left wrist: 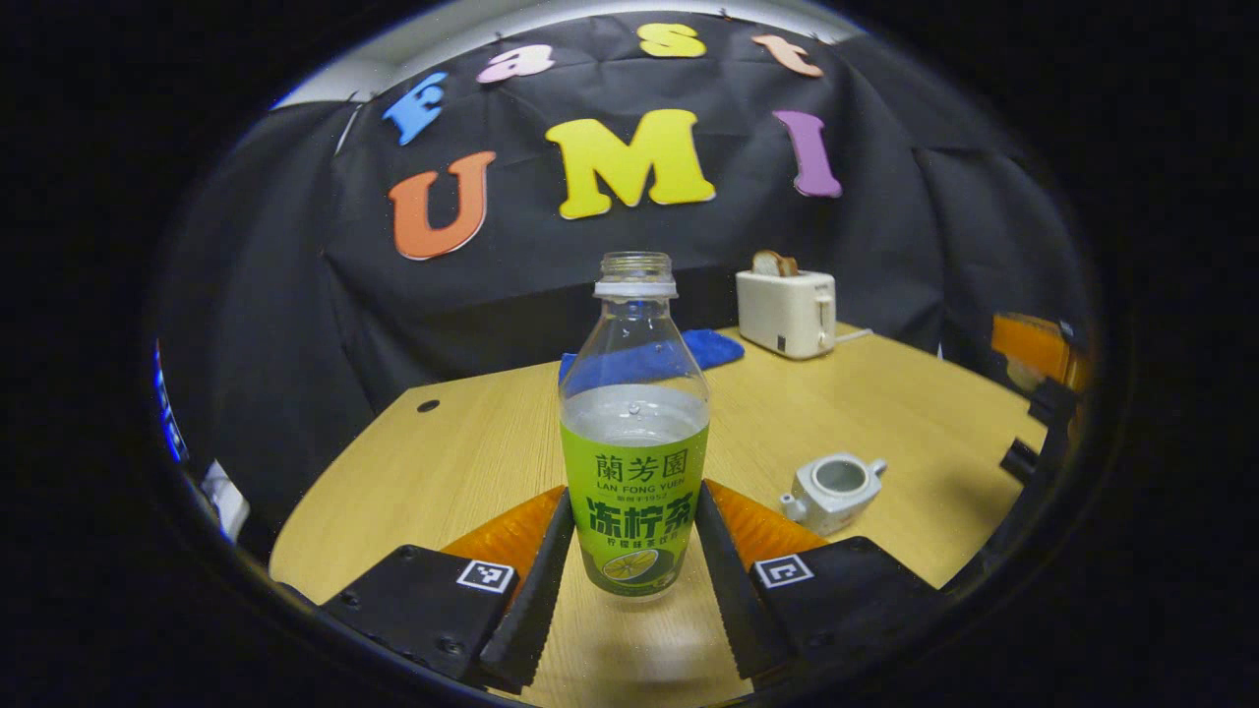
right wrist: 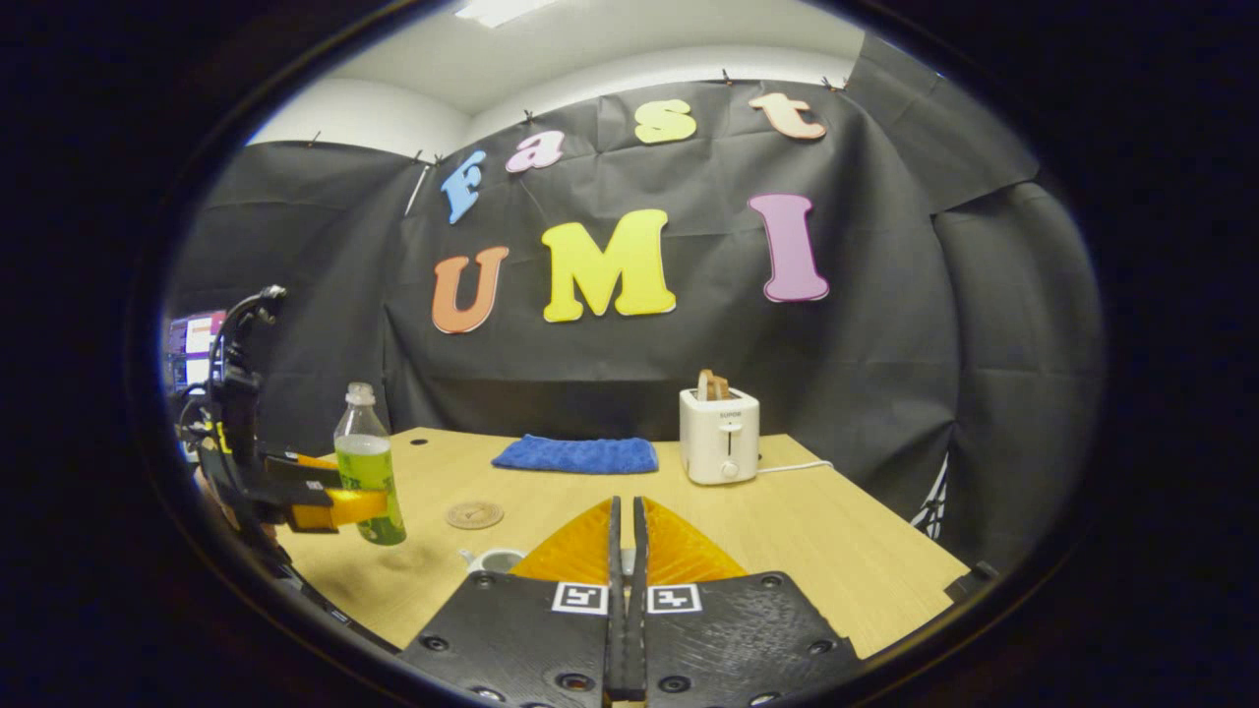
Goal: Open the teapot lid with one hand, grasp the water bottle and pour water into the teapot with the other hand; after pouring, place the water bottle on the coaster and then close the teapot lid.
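Left tool [left wrist: 634, 551] pinching uncapped water bottle [left wrist: 634, 433], raised above worktop [left wrist: 462, 462]. Teapot [left wrist: 834, 489] lidless. Right tool [right wrist: 627, 536] pressed together; held object indiscernible.

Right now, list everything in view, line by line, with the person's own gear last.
water bottle: one, clear with a green label, uncapped, partly filled, held above the table's left side
teapot: one, white, lid off, on the table near the front
coaster: one, brown and round, on the table beside the bottle
cloth: one, blue, at the table's back edge
toaster: one, cream, back right, with toast in its slot
table: one, light wood
left tool: one, closed on the water bottle
right tool: one, fingers together, above the table's front
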Tool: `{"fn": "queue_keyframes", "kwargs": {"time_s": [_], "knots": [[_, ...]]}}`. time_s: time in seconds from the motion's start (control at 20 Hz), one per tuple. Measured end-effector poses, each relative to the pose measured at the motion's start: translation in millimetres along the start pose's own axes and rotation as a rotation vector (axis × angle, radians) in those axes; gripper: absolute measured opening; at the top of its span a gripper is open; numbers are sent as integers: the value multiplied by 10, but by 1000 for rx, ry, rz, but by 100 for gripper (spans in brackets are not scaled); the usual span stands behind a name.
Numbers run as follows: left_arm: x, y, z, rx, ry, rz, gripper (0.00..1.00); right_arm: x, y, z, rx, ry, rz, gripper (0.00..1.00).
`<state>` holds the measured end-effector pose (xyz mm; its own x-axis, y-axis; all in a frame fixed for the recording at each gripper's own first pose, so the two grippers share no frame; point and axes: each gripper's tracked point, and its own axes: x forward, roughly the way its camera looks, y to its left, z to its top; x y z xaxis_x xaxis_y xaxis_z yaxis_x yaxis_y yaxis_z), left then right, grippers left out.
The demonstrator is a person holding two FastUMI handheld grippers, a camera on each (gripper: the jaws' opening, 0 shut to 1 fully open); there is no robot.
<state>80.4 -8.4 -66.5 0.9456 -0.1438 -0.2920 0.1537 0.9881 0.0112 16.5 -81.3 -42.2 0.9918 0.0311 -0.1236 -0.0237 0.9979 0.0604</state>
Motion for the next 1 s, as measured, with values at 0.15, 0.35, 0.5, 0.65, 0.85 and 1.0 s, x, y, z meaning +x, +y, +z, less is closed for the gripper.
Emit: {"fn": "queue_keyframes", "kwargs": {"time_s": [0.15,0.35,0.5,0.65,0.85,1.0], "knots": [[222,95,221,-97,-55,8,74,16,41,-44,-5,10,4,0],[604,119,479,-111,-125,4,74,90,69,-170,-5,38,8,0],[941,159,544,-105,-157,18,74,148,108,-281,-9,63,18,0],[1275,287,434,-69,-141,59,75,201,99,-393,-7,86,17,0],[1548,290,262,-103,-118,51,75,293,46,-538,1,124,7,0],[1621,260,168,-116,-98,44,76,351,34,-620,9,143,5,0]]}}
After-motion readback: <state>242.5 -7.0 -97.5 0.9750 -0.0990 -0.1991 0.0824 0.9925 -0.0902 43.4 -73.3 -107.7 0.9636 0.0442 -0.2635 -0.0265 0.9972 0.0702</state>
